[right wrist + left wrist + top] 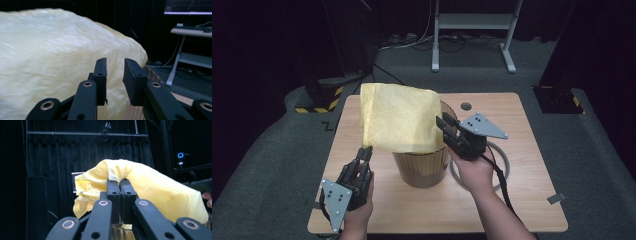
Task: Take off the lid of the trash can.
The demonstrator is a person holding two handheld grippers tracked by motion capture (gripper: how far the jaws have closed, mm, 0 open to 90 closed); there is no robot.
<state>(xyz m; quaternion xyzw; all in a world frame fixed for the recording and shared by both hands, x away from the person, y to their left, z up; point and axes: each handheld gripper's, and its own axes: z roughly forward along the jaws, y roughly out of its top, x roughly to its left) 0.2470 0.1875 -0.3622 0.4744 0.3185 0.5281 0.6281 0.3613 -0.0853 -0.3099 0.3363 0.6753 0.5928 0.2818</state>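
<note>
The left gripper (pixel 364 156), nearest, pinches the yellow bag (pixel 399 117) draped over the wooden bin (pixel 422 167), while the right gripper (pixel 446 124), jaws parted and empty, probably needs the opposite edge next.

Black curtains (pixel 75 157) close off a dim room with grey carpet (pixel 262 165). A light wooden table (pixel 532 165) stands in the middle. Beyond it stands a white metal stand (pixel 472 30) with cables (pixel 412 42) on the floor, and yellow-black striped bases (pixel 319 100) sit nearby. A lit monitor (pixel 187 7) glows above a white desk (pixel 192 32).
</note>
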